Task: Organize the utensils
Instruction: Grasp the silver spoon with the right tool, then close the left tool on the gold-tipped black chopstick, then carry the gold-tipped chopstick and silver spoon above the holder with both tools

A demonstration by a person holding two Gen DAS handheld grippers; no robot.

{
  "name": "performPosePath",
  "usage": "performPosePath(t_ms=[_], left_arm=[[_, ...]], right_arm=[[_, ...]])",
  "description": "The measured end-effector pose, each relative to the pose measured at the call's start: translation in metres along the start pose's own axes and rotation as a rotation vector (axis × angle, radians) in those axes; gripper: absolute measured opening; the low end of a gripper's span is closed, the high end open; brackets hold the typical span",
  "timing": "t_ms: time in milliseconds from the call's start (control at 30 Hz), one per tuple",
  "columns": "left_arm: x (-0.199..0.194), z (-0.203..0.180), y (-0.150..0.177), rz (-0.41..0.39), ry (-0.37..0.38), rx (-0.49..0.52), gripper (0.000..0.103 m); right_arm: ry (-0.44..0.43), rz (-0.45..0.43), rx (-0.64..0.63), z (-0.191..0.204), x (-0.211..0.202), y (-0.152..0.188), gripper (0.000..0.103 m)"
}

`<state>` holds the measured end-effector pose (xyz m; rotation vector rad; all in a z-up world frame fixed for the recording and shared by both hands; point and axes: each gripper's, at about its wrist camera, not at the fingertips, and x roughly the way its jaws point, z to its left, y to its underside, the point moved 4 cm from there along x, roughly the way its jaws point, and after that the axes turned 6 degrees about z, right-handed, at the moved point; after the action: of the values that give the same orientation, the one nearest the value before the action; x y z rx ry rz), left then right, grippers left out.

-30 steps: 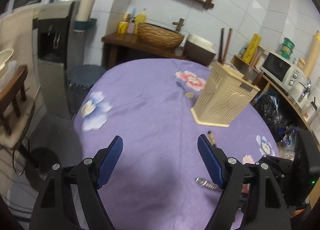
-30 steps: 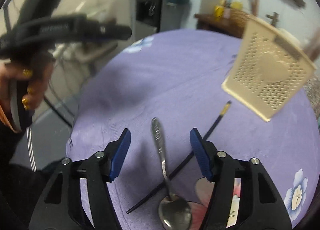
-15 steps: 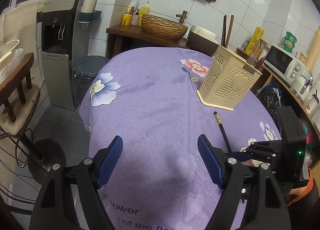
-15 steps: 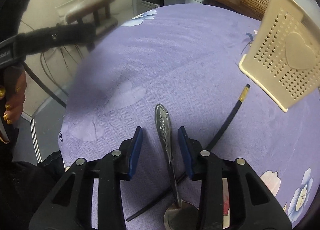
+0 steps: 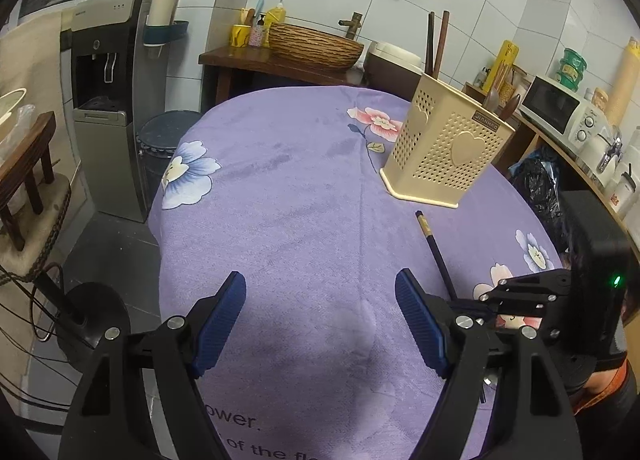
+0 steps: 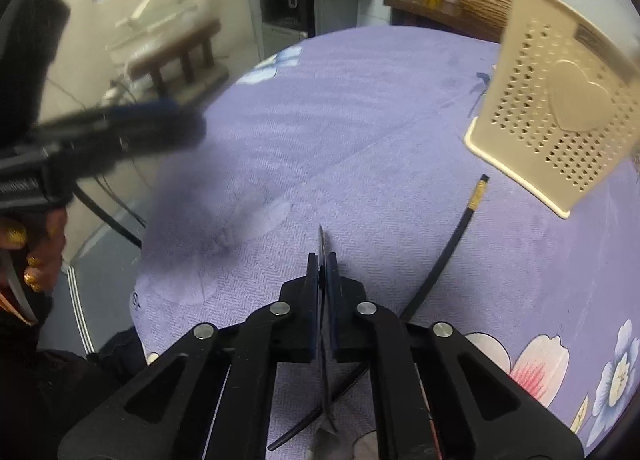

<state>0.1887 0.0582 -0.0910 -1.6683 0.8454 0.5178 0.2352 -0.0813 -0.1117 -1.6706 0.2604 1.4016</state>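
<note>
Both pads of right gripper (image 6: 323,260) clamp spoon (image 6: 321,238).

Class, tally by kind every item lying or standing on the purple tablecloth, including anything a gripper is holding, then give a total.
Spoon, clamped in the right gripper: 1
Black chopstick: 1
Cream utensil holder: 1
Total: 3

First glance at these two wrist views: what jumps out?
The purple floral tablecloth fills both views, with the cream perforated utensil holder standing at its far right. Nearest the camera, the right gripper has just been closing and is shut on the spoon handle, a black chopstick lying beside it. The left gripper hangs open over bare cloth.
</note>
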Motion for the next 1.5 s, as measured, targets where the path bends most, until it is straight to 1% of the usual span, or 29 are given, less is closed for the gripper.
performPosePath(t_ms=[133, 233, 333, 433, 500, 567, 600, 667, 733, 767, 833, 967, 1000, 1067, 1133, 1367, 1433, 1500], left_arm=[[0.002, -0.003, 0.002, 0.007, 0.007, 0.002, 0.076], [0.002, -0.007, 0.002, 0.003, 0.009, 0.000, 0.076], [0.004, -0.016, 0.002, 0.010, 0.024, 0.016, 0.076], [0.009, -0.032, 0.001, 0.021, 0.033, 0.064, 0.075], [0.016, -0.046, 0.000, 0.036, 0.044, 0.102, 0.073], [0.025, -0.062, -0.002, 0.062, 0.072, 0.138, 0.065], [0.033, -0.072, -0.004, 0.084, 0.089, 0.164, 0.064], [0.051, -0.094, -0.009, 0.122, 0.101, 0.216, 0.055], [0.070, -0.111, -0.014, 0.151, 0.095, 0.255, 0.050], [0.078, -0.116, -0.016, 0.162, 0.083, 0.268, 0.046], [0.103, -0.131, -0.023, 0.201, 0.055, 0.293, 0.042], [0.136, -0.140, -0.030, 0.250, -0.016, 0.308, 0.026], [0.141, -0.140, -0.031, 0.261, -0.022, 0.300, 0.024], [0.146, -0.141, -0.034, 0.243, -0.053, 0.294, 0.017], [0.148, -0.142, -0.036, 0.242, -0.067, 0.297, 0.011], [0.150, -0.148, -0.038, 0.237, -0.050, 0.291, 0.008], [0.145, -0.147, -0.041, 0.223, -0.035, 0.280, 0.008], [0.132, -0.146, -0.047, 0.190, -0.008, 0.261, 0.008]], right_arm=[[-0.012, -0.032, 0.085, -0.019, -0.011, 0.001, 0.004], [-0.023, -0.073, 0.119, -0.025, -0.024, 0.002, 0.003], [-0.054, -0.150, 0.168, -0.031, -0.050, 0.006, 0.003], [-0.050, -0.224, 0.219, -0.040, -0.076, 0.014, 0.003], [-0.046, -0.277, 0.276, -0.051, -0.095, 0.025, 0.003], [-0.036, -0.317, 0.319, -0.061, -0.110, 0.034, 0.003], [-0.029, -0.331, 0.335, -0.065, -0.116, 0.038, 0.003], [-0.007, -0.357, 0.366, -0.074, -0.127, 0.047, 0.003], [0.005, -0.370, 0.392, -0.081, -0.131, 0.053, 0.003], [0.013, -0.377, 0.410, -0.086, -0.133, 0.056, 0.003], [0.032, -0.386, 0.425, -0.090, -0.136, 0.059, 0.003], [0.060, -0.398, 0.425, -0.092, -0.142, 0.064, 0.003], [0.063, -0.401, 0.421, -0.091, -0.143, 0.065, 0.003], [0.070, -0.406, 0.414, -0.089, -0.145, 0.064, 0.003], [0.077, -0.407, 0.407, -0.087, -0.145, 0.066, 0.003], [0.085, -0.416, 0.411, -0.086, -0.146, 0.063, 0.003], [0.087, -0.416, 0.411, -0.086, -0.145, 0.063, 0.003], [0.088, -0.416, 0.413, -0.086, -0.145, 0.063, 0.003]])
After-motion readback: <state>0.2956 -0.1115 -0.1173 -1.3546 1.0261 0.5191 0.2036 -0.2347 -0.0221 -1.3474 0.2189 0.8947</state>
